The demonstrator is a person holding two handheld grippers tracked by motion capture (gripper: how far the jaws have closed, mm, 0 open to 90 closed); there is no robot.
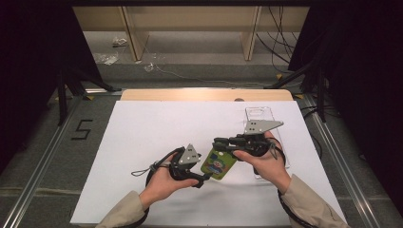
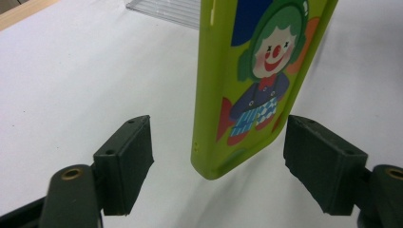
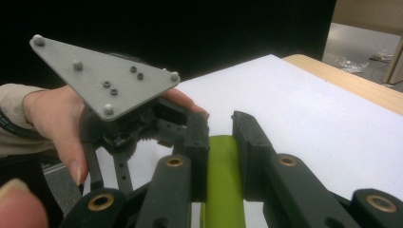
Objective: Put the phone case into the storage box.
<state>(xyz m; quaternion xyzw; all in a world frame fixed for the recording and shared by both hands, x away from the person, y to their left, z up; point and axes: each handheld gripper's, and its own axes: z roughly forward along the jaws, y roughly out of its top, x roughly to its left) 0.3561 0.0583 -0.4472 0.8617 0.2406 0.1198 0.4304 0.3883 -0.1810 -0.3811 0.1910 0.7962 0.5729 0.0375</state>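
Note:
A lime-green phone case (image 1: 218, 164) printed with a cartoon clown hangs above the white sheet near the table's middle. My right gripper (image 1: 219, 146) is shut on its upper edge; in the right gripper view the green edge (image 3: 222, 180) is clamped between both pads. My left gripper (image 1: 205, 176) comes in from the lower left. In the left gripper view the case's lower end (image 2: 256, 71) stands between its pads (image 2: 126, 161), with a gap on each side, so my left gripper (image 2: 220, 130) is open around it.
A white sheet (image 1: 157, 133) covers the table, and a strip of wooden tabletop (image 1: 190, 94) shows at its far edge. A clear plastic package (image 1: 263, 123) lies flat at the right, behind my right hand. The left hand's grey plate (image 3: 102, 78) is close to the right gripper.

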